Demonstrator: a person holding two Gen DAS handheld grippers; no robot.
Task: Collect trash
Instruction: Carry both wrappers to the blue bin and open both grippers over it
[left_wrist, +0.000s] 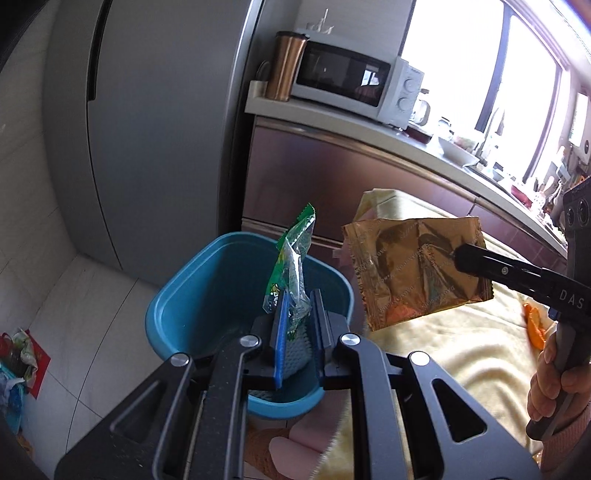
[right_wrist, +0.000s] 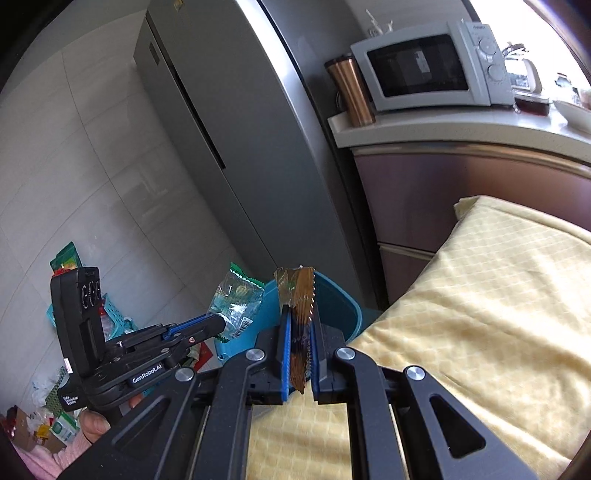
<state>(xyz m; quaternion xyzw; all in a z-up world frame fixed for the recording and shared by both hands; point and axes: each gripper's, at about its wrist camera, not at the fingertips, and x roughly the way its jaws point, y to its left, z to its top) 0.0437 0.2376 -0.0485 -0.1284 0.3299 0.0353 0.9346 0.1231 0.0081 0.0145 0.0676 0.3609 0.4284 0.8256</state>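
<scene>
Jaws clamp wrappers (left_wrist: 291, 266) beside bin rim (left_wrist: 207, 251).

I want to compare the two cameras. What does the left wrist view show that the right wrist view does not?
Only the left wrist view: the window, an orange scrap on the yellow cloth, the gold wrapper's flat face.

Only the right wrist view: the light blue basket and floor clutter behind the left gripper.

Both: the blue bin, green wrapper, right gripper, microwave, copper tumbler, fridge.
</scene>
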